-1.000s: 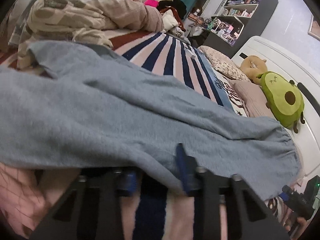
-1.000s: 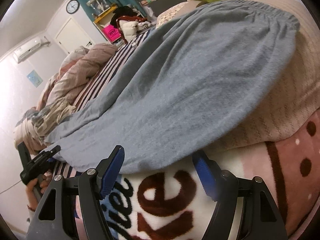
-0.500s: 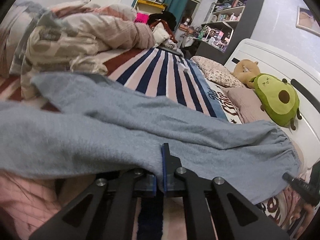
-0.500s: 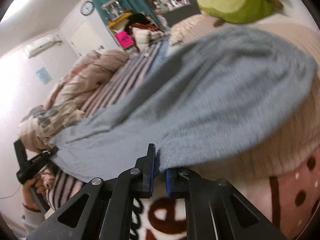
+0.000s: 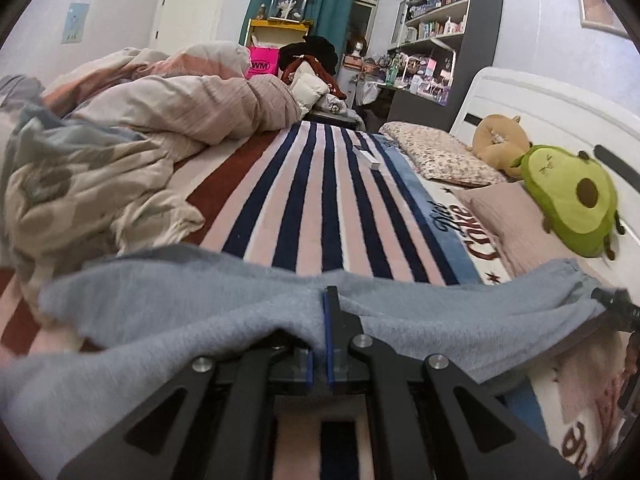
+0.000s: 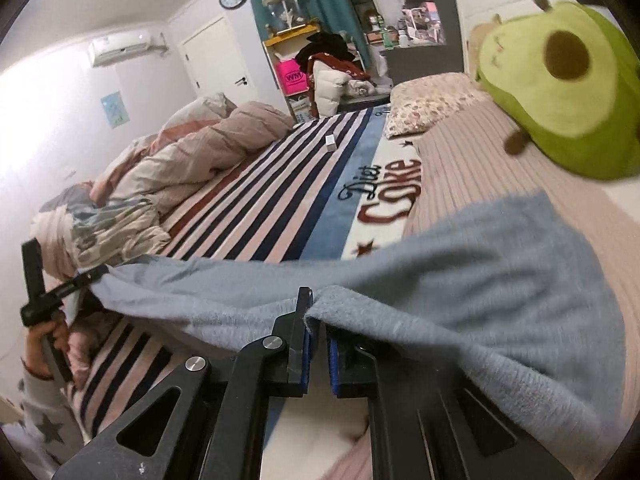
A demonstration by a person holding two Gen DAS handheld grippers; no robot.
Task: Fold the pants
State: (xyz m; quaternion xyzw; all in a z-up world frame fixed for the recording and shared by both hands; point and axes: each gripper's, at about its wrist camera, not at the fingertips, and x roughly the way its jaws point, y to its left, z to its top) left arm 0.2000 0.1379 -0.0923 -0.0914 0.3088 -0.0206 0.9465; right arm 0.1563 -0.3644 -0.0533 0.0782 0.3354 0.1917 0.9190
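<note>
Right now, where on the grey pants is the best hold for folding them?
Along the near long edge of the grey pants, from the bedside, as both grippers do: left gripper, right gripper. That hem lifts free while the far side lies flat.

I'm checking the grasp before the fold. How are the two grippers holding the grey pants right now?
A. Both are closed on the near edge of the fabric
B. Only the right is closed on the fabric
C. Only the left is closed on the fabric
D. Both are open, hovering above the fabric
A: the left gripper and right gripper each have their fingers pinched on the near edge of the grey pants, which is lifted off the striped blanket.
</note>
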